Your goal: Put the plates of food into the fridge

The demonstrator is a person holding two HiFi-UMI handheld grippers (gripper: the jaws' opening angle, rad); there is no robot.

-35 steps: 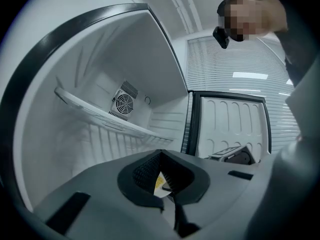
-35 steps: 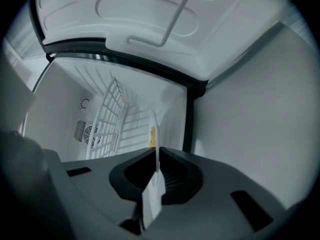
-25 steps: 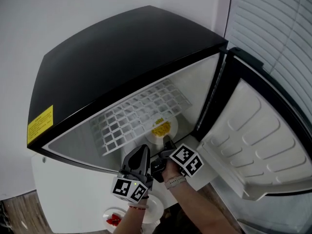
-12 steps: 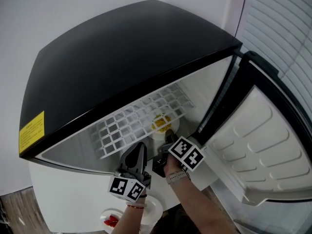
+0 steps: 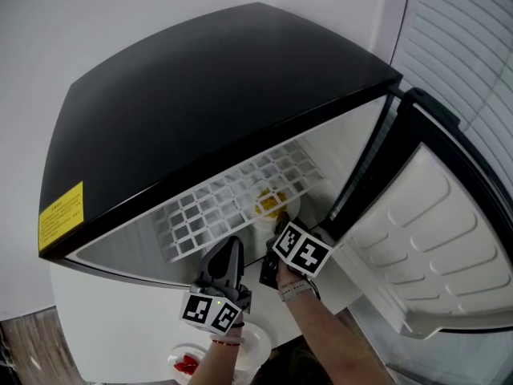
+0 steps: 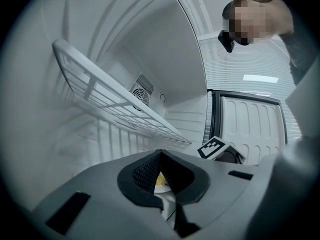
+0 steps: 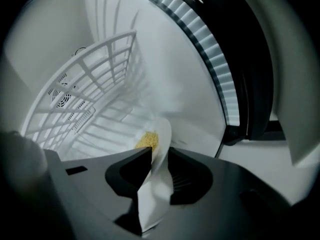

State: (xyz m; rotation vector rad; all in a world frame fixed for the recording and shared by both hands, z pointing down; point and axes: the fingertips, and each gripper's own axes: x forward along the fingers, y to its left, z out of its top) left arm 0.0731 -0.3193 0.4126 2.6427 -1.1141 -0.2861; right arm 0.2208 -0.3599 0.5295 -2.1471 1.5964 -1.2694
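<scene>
Grey left tongs (image 5: 232,247), checkered marker cube (image 5: 212,311)

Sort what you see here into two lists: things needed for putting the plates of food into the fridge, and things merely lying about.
Belongs to the job:
plate of yellow food, inside the fridge
plate of red food, outside it
open fridge door

Just there:
yellow label on the fridge
window blinds
wooden floor

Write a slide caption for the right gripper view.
Right gripper, jaws just opening, with the plate of yellow food between them, inside the fridge under its wire shelf.
</scene>
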